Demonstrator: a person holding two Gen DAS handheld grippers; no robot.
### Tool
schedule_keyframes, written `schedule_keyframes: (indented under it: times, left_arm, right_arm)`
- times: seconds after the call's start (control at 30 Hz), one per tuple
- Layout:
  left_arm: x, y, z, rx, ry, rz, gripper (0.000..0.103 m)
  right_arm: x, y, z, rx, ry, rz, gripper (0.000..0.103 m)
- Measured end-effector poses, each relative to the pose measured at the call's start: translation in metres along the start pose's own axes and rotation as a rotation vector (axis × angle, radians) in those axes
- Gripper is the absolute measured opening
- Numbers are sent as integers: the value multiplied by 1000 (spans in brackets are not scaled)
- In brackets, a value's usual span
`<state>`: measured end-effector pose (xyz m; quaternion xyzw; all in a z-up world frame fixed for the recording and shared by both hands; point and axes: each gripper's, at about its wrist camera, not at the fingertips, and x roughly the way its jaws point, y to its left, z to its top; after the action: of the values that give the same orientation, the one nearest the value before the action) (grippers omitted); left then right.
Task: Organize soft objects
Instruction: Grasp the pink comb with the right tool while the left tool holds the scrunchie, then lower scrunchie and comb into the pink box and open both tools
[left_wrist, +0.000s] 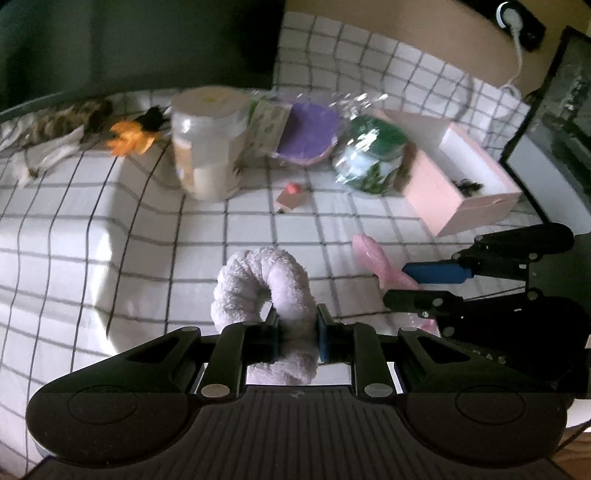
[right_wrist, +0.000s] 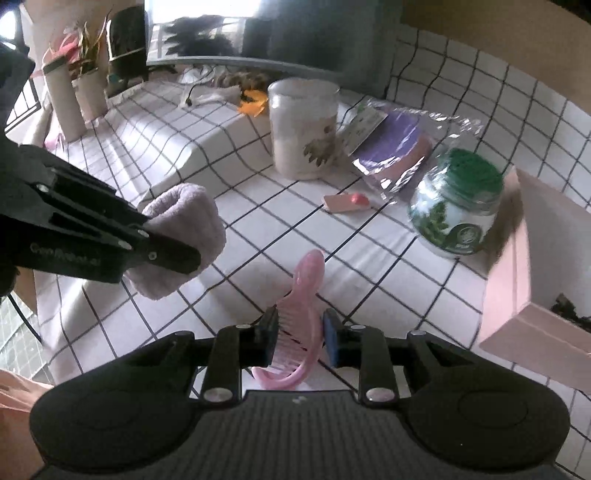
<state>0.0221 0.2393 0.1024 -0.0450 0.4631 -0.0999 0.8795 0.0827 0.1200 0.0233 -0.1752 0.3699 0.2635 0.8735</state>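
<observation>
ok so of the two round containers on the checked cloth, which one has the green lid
The squat jar with leafy green label art, standing next to the pink box. The other, the taller pale canister, has no green on top.

White black-grid cloth covered the tabletop; tan wall behind held a socket. Bright window, potted plants at left.

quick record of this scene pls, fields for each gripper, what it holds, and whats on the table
left gripper: shut on fluffy lilac band
right gripper: shut on pink hair clip
surface: table with checked cloth
box: open pink box, at the right
standing items: tall white canister, green-lidded jar
other: purple pack in clear wrap, orange thing, blurred
</observation>
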Motion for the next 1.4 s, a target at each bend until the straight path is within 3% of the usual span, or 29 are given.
schedule_keyframes:
  times: [0.2,0.37,0.5,0.63,0.73,0.77,0.83,0.9,1.0,1.23,1.4]
  left_arm:
    - [-31,-21,60,41,-119,-84,22]
    - [-51,-67,132,143,-262,-168,22]
    - [-52,-116,188,233,-339,-256,22]
    - [-39,-164,231,282,-345,-346,23]
    - [-7,-186,251,263,-267,-391,25]
    - [8,-190,252,242,-218,-391,25]
    - [41,-196,246,213,-112,-388,26]
    - [68,-200,235,207,-49,-389,26]
    - [87,-193,219,180,-24,-388,26]
    - [57,-121,197,85,-121,-307,26]
    - [1,-35,180,1,-238,-137,26]
  right_arm:
    - [-57,-28,23,9,-129,-71,26]
    - [-127,-77,59,20,-301,-250,26]
    - [-163,-122,76,43,-373,-384,26]
    - [-176,-162,78,97,-387,-449,26]
    - [-173,-188,74,144,-353,-467,26]
    - [-172,-195,70,162,-336,-469,28]
    - [-167,-208,61,219,-307,-482,48]
    - [-169,-215,44,264,-304,-480,54]
    - [-165,-218,28,301,-288,-462,54]
    - [-155,-213,33,408,-278,-460,54]
    - [-137,-190,67,468,-316,-429,54]
